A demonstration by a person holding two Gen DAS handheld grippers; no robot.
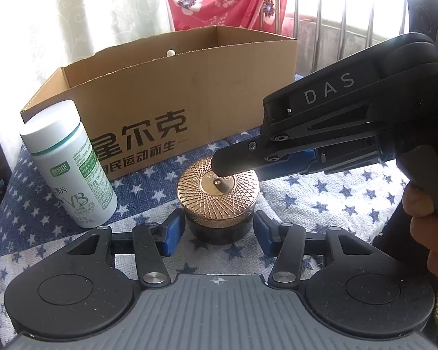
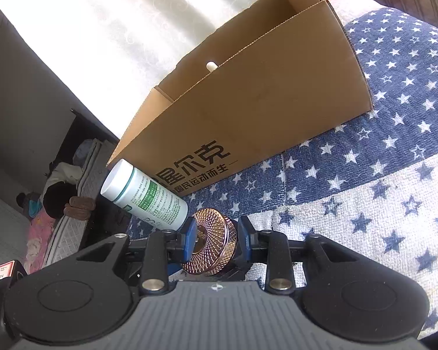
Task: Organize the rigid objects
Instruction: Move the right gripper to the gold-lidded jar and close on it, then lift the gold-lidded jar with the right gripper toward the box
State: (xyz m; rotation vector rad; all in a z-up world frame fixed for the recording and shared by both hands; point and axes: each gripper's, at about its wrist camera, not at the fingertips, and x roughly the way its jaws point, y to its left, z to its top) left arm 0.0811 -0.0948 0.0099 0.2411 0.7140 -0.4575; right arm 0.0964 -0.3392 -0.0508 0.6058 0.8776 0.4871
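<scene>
From the left wrist, at the frame's centre, the gold-lidded jar [image 1: 218,201] stands on the star-print cloth [image 1: 321,192], just in front of the cardboard box [image 1: 189,87]. The left tool [image 1: 219,232] has its blue pads close on either side of the jar's dark base; I cannot tell whether they press it. The right tool [image 1: 223,169] comes in from the right, one finger lying across the lid's top. A white bottle [image 1: 70,166] stands at left, apart from the jar.

From the right wrist, low in the centre, the right tool [image 2: 216,240] is clamped narrow on the gold lid [image 2: 211,242], one pad on top, the other under its rim. The bottle [image 2: 144,194] shows just to the upper left, the box [image 2: 262,87] above.

My worry: if the lid is loose, lifting by it could leave the base behind or drop it short of the box.
</scene>
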